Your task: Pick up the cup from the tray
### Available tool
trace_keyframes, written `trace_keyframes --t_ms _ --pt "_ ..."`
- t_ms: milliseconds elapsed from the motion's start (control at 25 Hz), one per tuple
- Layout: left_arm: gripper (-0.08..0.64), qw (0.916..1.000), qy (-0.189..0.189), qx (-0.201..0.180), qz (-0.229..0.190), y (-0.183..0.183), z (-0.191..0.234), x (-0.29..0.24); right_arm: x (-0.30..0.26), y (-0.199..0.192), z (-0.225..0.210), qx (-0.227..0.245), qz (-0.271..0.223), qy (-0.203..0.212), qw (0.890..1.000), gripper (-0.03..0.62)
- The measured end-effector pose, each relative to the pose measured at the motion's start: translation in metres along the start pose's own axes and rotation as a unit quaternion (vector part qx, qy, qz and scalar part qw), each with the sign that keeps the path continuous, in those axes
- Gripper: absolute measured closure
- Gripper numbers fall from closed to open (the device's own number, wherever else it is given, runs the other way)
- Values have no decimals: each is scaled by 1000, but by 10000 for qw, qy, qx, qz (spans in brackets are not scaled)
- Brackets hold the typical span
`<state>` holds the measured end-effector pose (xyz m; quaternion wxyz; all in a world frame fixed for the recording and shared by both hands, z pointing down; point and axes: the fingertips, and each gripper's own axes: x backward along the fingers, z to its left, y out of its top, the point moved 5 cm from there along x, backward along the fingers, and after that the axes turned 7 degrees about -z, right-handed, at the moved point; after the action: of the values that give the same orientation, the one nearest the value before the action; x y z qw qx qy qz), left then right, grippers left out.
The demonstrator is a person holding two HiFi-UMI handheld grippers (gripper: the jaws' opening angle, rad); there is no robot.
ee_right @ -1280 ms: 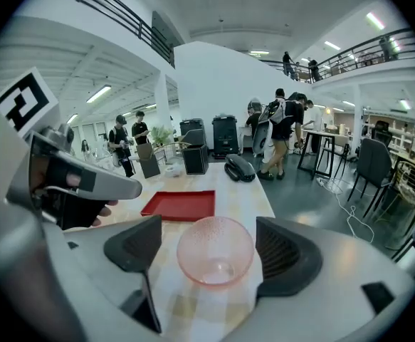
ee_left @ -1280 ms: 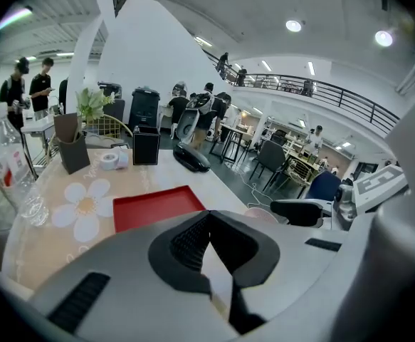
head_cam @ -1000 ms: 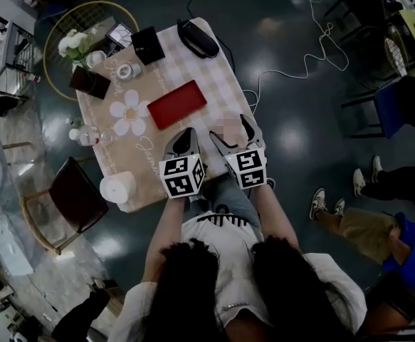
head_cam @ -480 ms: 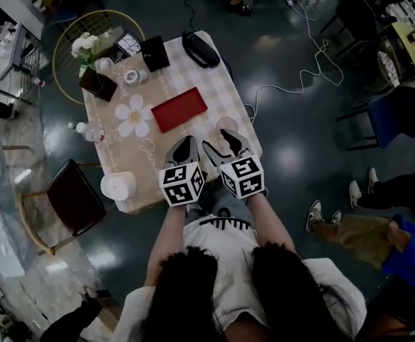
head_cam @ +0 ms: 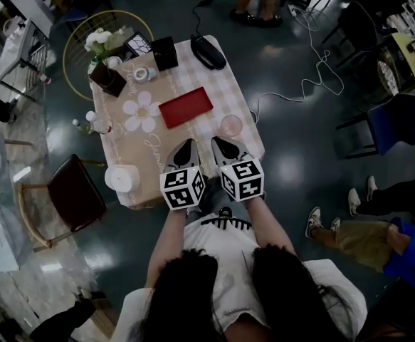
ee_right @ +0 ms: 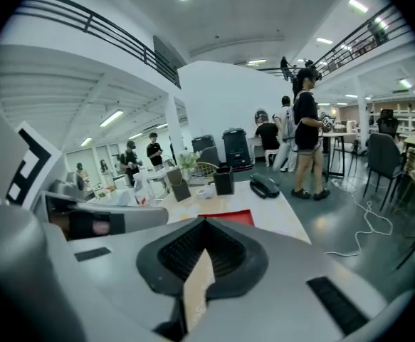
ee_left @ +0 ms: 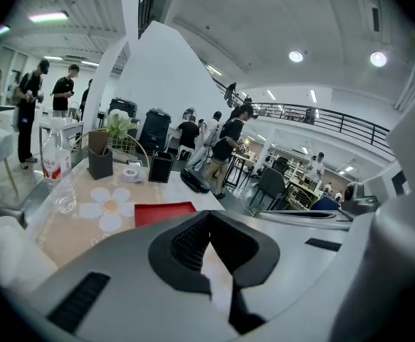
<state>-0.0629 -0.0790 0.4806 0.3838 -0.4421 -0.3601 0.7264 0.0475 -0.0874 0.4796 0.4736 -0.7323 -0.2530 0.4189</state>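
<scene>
A pale pink cup (head_cam: 230, 125) stands upright on the checked tablecloth, just right of the flat red tray (head_cam: 185, 107), which has nothing on it. My right gripper (head_cam: 217, 145) is shut and empty, its tip a short way in front of the cup and apart from it. Beside it, my left gripper (head_cam: 188, 148) is shut too, pointing at the tray's near edge. Each gripper view shows its jaws closed together with the red tray (ee_left: 163, 212) (ee_right: 228, 217) beyond them. The cup is hidden in both gripper views.
At the table's far end are a black telephone (head_cam: 208, 51), a black box (head_cam: 166, 52), a flower vase (head_cam: 107, 77) and a tape roll (head_cam: 142, 74). A white daisy mat (head_cam: 143, 112), a glass (head_cam: 101, 125) and a white roll (head_cam: 124, 178) lie left. A chair (head_cam: 72, 194) stands left; people are about.
My right gripper stood open around the pink cup a second ago; it has pulled back toward me and closed, leaving the cup on the cloth. The view has shifted slightly.
</scene>
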Motion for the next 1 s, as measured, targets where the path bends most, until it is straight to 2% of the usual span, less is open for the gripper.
trace_keyframes --t_ms 80,160,520,1000 --pt "552 10000 -17 -19 -29 1 1 5 1 -2 -2 62 71 -304 9995 584" --pt "552 10000 -42 -38 -65 1 2 9 3 -4 -1 101 120 -415 9990 584" --pt "553 9999 -115 -97 -27 -6 7 25 5 -7 24 461 208 -330 9982 586" --pt "552 9997 -163 -103 -157 -2 14 44 8 -8 44 547 164 -326 9978 586"
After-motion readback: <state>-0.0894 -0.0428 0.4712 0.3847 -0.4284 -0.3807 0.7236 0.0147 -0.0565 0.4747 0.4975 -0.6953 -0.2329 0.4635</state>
